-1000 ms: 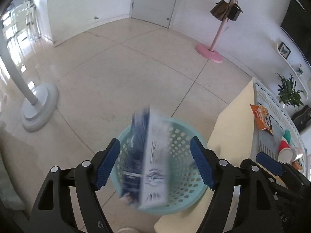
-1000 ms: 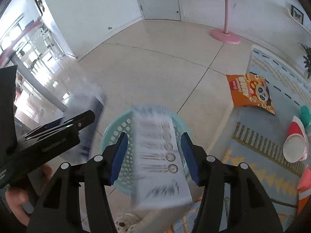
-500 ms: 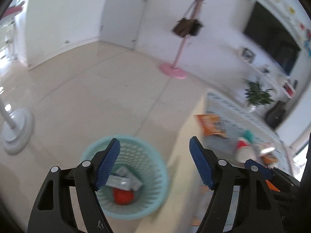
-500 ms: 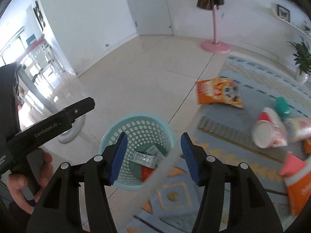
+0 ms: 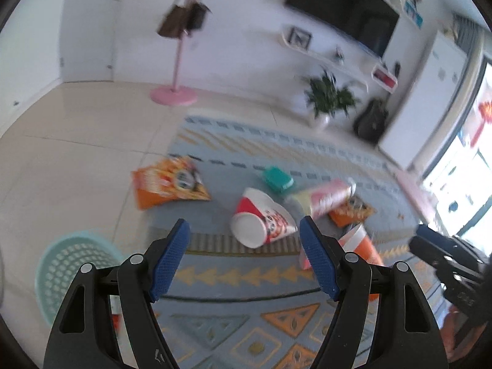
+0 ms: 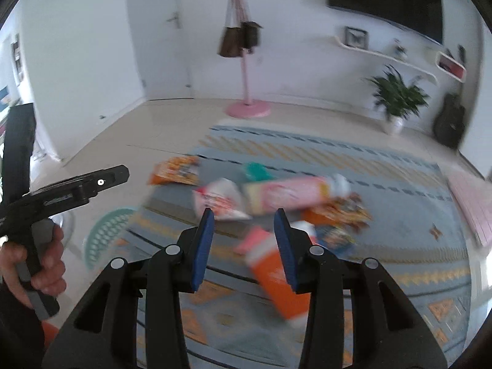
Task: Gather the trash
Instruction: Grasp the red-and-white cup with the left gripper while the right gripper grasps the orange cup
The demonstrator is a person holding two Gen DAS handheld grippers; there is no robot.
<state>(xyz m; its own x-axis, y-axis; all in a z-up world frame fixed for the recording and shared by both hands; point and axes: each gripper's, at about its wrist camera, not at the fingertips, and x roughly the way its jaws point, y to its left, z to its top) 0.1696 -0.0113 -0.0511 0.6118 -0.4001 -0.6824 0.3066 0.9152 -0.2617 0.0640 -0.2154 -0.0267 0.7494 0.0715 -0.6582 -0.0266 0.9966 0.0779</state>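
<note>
Trash lies on a patterned rug (image 5: 246, 279): an orange snack bag (image 5: 167, 186), a red-and-white paper cup (image 5: 261, 220), a teal lid (image 5: 276, 178), a pink-and-yellow packet (image 5: 323, 196) and an orange carton (image 6: 276, 279). The teal mesh basket (image 5: 67, 267) stands at the left on the floor. My left gripper (image 5: 244, 258) is open and empty above the rug, short of the cup. My right gripper (image 6: 244, 246) is open and empty, with the orange carton just beyond its fingers. Both views are blurred.
A pink coat stand (image 6: 246, 107) with bags stands at the back wall. A potted plant (image 6: 396, 98) and a dark bag (image 6: 449, 126) sit at the far right. A pink mat (image 6: 473, 206) edges the rug's right side.
Both boxes dropped from the grippers into the basket. Both grippers then swung right, away from the basket and over the rug with the trash.
</note>
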